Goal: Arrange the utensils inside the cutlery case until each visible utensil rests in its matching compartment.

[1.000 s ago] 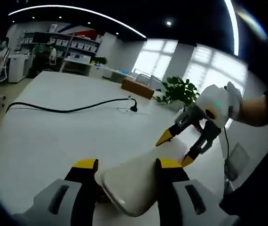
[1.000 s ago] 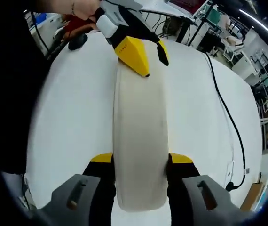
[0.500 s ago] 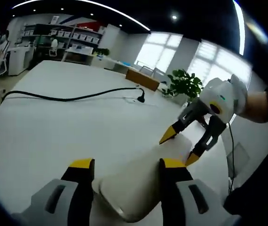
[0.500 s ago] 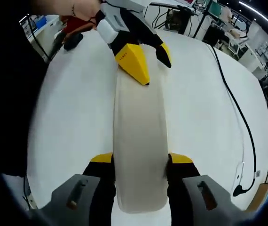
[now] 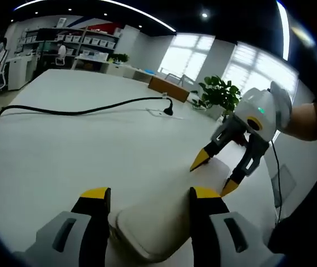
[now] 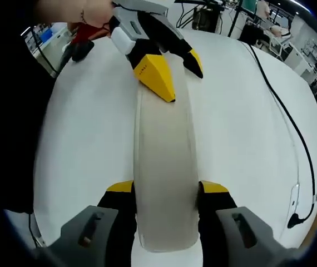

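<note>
Through the left gripper view I saw my left tool (image 5: pixel 145 193) clamped on one end of the cream cutlery case (image 5: pixel 164 219), its yellow-tipped jaws pressed against the case's two long sides at 6 o'clock. The case ran away toward 2 o'clock, where my right tool (image 5: pixel 214 172) straddled its far end, one jaw tip on each side. I could not tell whether the case lay on the white surface (image 5: pixel 64 150) or was lifted just off it.

In the right gripper view the right tool (image 6: pixel 166 186) was likewise closed on the case (image 6: pixel 164 167), jaws against both long sides at 6 o'clock. The case stretched straight up to 12 o'clock, where the left tool (image 6: pixel 172 75) gripped the other end, a hand (image 6: pixel 89 11) behind it. The lid was shut, so I saw no utensils.

A black cable (image 5: pixel 80 110) crossed the surface toward 11 o'clock in the left gripper view, and a potted plant (image 5: pixel 218 95) stood past the surface's far edge at 1 o'clock.
</note>
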Action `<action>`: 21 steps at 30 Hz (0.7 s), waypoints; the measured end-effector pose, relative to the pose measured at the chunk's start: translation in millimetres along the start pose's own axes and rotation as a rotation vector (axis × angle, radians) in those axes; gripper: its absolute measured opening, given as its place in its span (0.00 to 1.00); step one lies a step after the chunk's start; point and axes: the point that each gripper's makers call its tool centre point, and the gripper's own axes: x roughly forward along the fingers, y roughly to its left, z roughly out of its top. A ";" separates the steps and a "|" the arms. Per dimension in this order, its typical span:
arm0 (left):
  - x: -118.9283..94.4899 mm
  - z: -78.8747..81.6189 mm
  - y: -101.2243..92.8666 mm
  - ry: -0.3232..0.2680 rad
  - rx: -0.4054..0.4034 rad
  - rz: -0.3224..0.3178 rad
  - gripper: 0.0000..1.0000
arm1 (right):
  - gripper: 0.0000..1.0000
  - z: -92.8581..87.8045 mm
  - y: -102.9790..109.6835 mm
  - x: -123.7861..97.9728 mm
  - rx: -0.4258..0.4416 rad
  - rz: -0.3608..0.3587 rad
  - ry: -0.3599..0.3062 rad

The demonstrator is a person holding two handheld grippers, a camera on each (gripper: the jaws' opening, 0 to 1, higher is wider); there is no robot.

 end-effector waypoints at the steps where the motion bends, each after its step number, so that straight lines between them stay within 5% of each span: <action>1: 0.0 -0.3 0.8 0.001 -0.005 0.002 0.60 | 0.42 0.8 -0.2 -0.6 -0.005 -0.001 -0.004; 21: -4.6 -5.9 3.0 0.021 0.006 0.020 0.60 | 0.41 4.7 1.6 -1.1 -0.019 -0.023 0.028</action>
